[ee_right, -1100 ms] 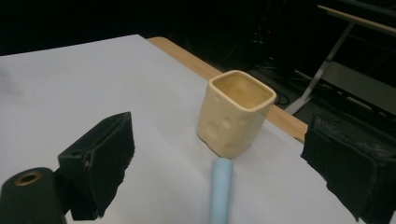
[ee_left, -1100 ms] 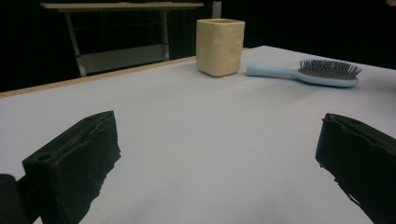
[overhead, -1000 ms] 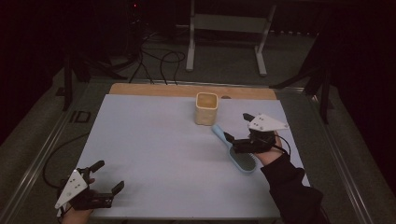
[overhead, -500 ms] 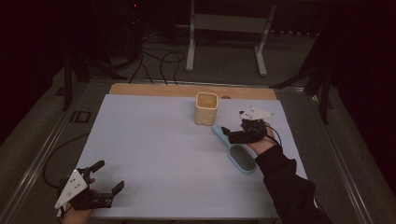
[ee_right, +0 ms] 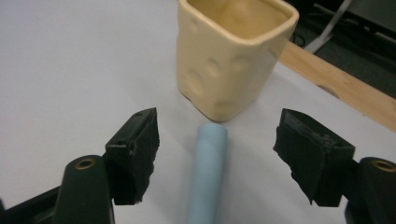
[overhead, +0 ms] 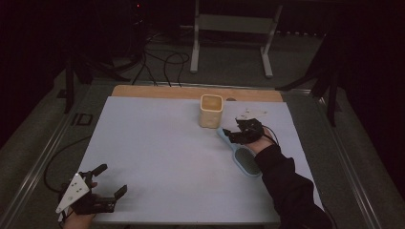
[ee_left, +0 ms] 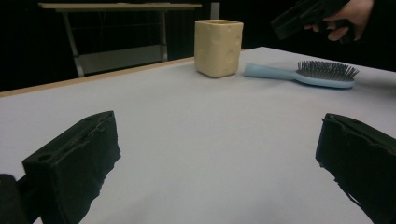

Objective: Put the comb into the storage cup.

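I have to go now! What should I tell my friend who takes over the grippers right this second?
Right gripper: fingers open and just been closing, astride the blue hairbrush handle, not yet pressing it.
Left gripper: open, holding nothing, resting near the table's front left corner.
Things: the brush lies flat, bristles up, its handle tip close to the yellow cup, which stands upright with nothing showing inside.
Done: right gripper lined up over the handle.
Left: probably close on the handle, lift the brush, perhaps set it in the cup.
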A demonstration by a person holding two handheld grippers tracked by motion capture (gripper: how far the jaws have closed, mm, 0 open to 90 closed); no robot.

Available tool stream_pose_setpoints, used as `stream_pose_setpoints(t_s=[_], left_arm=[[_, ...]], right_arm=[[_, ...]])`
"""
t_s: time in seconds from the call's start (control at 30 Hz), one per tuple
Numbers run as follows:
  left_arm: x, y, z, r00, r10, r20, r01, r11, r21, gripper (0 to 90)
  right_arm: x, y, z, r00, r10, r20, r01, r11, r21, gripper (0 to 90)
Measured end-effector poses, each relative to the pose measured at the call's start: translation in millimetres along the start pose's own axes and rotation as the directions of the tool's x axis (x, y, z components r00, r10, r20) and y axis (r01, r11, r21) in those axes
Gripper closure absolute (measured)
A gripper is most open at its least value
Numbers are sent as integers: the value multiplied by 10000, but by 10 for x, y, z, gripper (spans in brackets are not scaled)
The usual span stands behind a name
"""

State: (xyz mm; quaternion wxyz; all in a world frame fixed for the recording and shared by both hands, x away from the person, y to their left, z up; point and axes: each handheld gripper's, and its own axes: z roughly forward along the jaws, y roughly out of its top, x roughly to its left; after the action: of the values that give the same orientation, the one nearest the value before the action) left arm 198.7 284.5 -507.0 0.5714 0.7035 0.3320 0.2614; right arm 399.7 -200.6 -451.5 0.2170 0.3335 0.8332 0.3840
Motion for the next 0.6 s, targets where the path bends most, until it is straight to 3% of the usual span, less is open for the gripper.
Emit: stream_pose_setpoints(t_s=[0.37, 0.4, 0.5, 0.53, 0.6], left_arm=[[4, -5, 3, 10000, -43, 40, 43, 10000, 24, 0], [2, -6, 3, 10000, -33, 33, 33, 10000, 32, 0], [3, -4, 0, 10000, -33, 35, 33, 10000, 7, 0], [3, -4, 1, 10000, -54, 32, 54, 10000, -5, 0], [2, -7, 2, 10000, -32, 39, 32, 10000, 48, 0]], right_arm=[[-39, -52, 333, 9994, 70, 336, -103, 9951, 987, 501], [-41, -59, 381, 9979, 11, 644, -85, 9934, 1142, 564], [-50, -69, 426, 9960, -77, 892, -50, 9900, 1408, 631], [-63, -69, 450, 9936, -102, 1129, -79, 9873, 1586, 716], [-80, -62, 466, 9924, -68, 1229, -133, 9868, 1615, 781]])
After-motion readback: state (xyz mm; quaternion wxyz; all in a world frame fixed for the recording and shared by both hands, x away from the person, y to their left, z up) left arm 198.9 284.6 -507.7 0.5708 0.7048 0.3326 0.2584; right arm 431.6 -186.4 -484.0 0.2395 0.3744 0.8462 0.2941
